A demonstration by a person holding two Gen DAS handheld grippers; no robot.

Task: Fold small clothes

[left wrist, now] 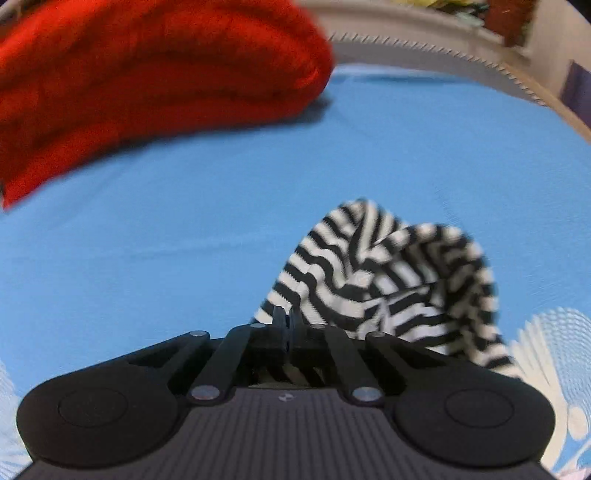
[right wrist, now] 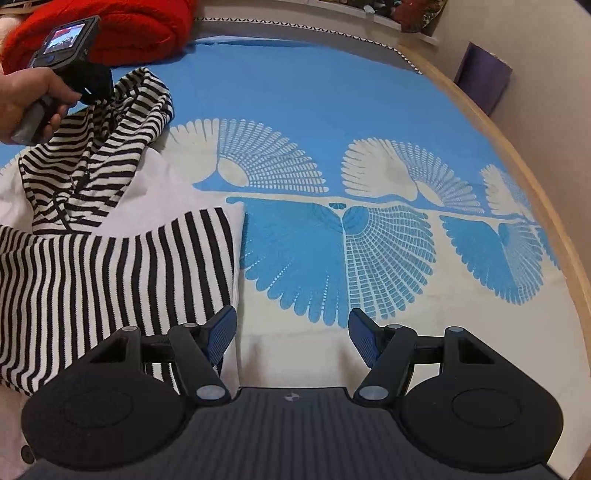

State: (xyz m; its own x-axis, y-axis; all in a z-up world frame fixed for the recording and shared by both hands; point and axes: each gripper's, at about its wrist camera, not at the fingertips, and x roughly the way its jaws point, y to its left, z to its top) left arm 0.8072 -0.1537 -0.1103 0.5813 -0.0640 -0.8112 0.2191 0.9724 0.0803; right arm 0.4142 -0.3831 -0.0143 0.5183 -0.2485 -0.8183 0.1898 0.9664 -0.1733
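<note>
A black-and-white striped garment [left wrist: 369,280] lies bunched on the blue patterned bedspread [left wrist: 184,221]. My left gripper [left wrist: 287,314] is shut on an edge of it, and the cloth rises in a hump just beyond the fingers. In the right wrist view a hand [right wrist: 26,96] holds that left gripper [right wrist: 90,98] at the upper left, with the striped garment [right wrist: 110,140] hanging from it. The garment's lower part [right wrist: 110,280] lies flat over a white layer [right wrist: 147,177]. My right gripper [right wrist: 291,325] stands open over the bedspread [right wrist: 295,110], its left finger at the cloth's right edge, nothing between the pads.
A red knitted item [left wrist: 147,81] [right wrist: 129,29] lies folded at the far left of the bed. A wooden bed rim [right wrist: 517,166] curves along the right side. A purple box [right wrist: 484,81] stands beyond it by the wall.
</note>
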